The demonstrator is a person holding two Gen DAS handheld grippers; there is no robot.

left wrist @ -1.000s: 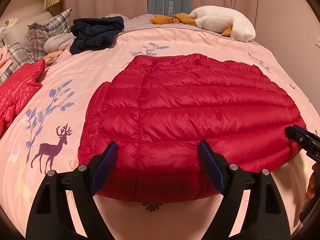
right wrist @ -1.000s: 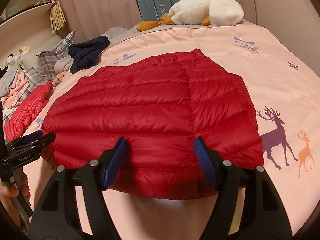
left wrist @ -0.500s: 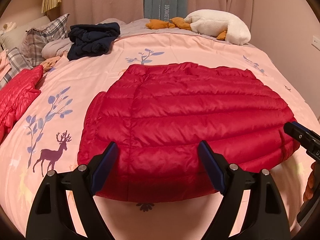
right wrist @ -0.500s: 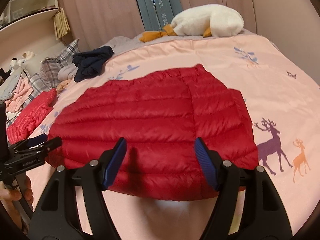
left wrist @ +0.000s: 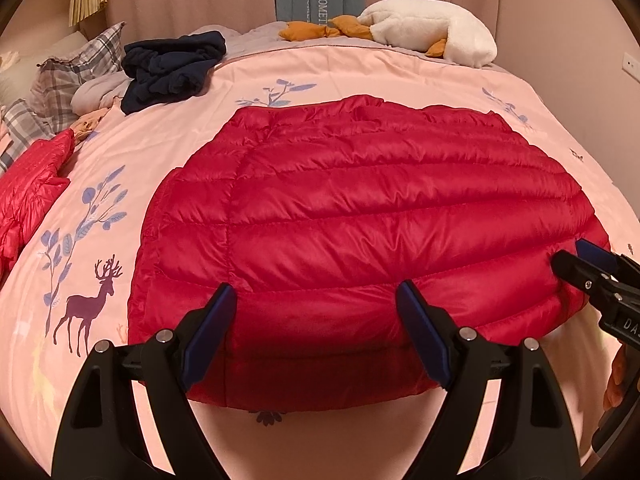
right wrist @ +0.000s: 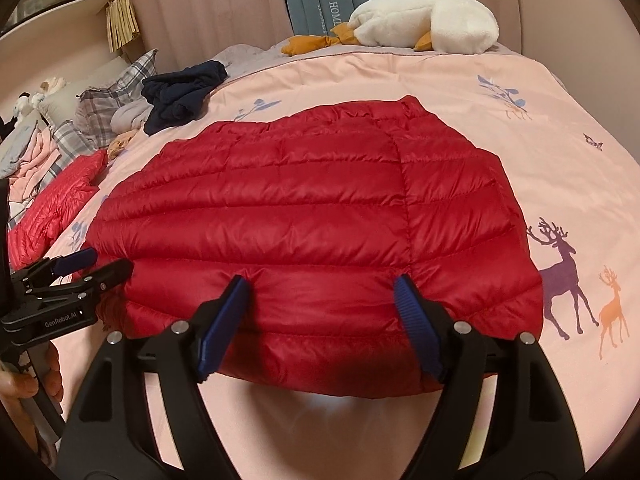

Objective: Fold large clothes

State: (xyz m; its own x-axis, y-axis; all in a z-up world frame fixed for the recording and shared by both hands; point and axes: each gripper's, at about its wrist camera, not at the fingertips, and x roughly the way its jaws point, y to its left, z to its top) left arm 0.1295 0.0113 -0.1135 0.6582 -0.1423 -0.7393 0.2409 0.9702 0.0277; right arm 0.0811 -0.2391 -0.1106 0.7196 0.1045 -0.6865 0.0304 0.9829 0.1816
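Observation:
A red quilted down jacket (left wrist: 360, 216) lies flat on the pink bedspread (left wrist: 360, 68); it also shows in the right wrist view (right wrist: 312, 216). My left gripper (left wrist: 316, 300) is open, its fingers over the jacket's near edge toward the left side. My right gripper (right wrist: 320, 292) is open, its fingers over the near edge toward the right side. Each gripper shows in the other's view: the right one (left wrist: 588, 264) at the jacket's right end, the left one (right wrist: 88, 268) at its left end. Neither holds fabric.
A second red jacket (left wrist: 28, 184) lies at the bed's left edge. A dark navy garment (left wrist: 172, 68), plaid pillows (left wrist: 68, 76) and a white plush goose (left wrist: 432, 28) lie at the far side. Curtains and a wall stand behind the bed.
Both grippers rose briefly, then came back down and closer to the jacket's near edge. Both stayed open and the jacket did not move.

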